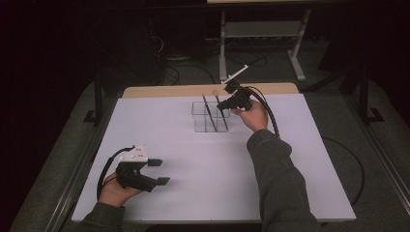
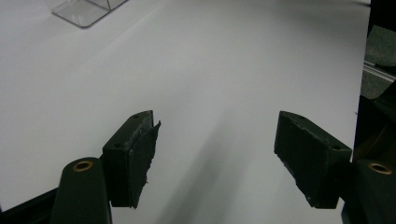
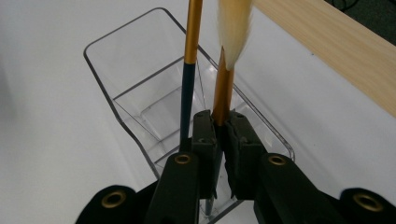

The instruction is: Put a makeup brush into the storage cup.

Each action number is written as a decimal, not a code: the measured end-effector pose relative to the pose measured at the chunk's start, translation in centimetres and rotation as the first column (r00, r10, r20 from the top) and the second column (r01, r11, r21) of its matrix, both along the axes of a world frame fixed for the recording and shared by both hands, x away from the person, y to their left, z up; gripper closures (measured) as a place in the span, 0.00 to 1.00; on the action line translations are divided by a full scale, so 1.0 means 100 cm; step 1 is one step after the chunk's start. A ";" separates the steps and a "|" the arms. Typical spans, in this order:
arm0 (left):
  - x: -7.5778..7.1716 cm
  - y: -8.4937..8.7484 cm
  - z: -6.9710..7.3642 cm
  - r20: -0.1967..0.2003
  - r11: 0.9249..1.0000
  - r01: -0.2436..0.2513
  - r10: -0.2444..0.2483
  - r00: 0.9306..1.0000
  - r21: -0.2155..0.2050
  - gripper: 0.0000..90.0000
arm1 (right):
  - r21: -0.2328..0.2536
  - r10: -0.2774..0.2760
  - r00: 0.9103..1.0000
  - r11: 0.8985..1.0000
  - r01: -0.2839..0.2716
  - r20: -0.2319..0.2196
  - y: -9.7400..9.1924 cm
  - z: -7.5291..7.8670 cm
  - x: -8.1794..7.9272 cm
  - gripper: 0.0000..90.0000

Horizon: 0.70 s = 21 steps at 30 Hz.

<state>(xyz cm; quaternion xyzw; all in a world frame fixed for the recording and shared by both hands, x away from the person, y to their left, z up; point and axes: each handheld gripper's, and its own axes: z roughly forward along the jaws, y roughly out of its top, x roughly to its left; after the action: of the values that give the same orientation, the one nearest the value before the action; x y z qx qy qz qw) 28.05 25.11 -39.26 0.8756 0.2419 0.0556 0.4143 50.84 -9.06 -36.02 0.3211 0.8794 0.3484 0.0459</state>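
Your right gripper (image 3: 219, 135) clamps a brush (image 3: 223, 91): copper ferrule, pale bristle tuft, tilted in the clear holder (image 3: 140, 100) beside a second, dark-handled brush (image 3: 189, 84). Your left gripper (image 2: 215, 154) rests open, near the table edge. White table (image 1: 270, 188), wooden strip (image 1: 169, 90) behind, dark room.

Pale-bristled brush (image 3: 223, 88), gold ferrule, bristles up, leaning in clear organizer (image 3: 135, 60).
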 end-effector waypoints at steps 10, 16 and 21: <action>0.000 0.002 0.000 -0.001 1.000 -0.010 0.010 1.000 -0.002 0.32 | 0.013 -0.016 1.000 1.000 0.016 0.012 -0.008 0.006 -0.005 0.85; 0.000 0.003 0.001 0.003 1.000 -0.015 0.015 1.000 -0.002 0.32 | 0.025 -0.021 1.000 0.999 0.021 0.015 -0.019 0.010 -0.013 0.83; 0.000 0.002 0.001 0.007 1.000 -0.011 0.011 1.000 0.002 0.31 | 0.055 -0.022 0.999 0.998 0.021 0.033 -0.030 0.014 -0.020 0.81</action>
<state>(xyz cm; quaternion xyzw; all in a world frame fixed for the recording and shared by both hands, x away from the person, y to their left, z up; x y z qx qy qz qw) 28.02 25.33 -39.21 0.8744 0.2452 0.0613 0.4141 48.82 -12.09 -34.64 0.3258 0.8652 0.3771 0.0556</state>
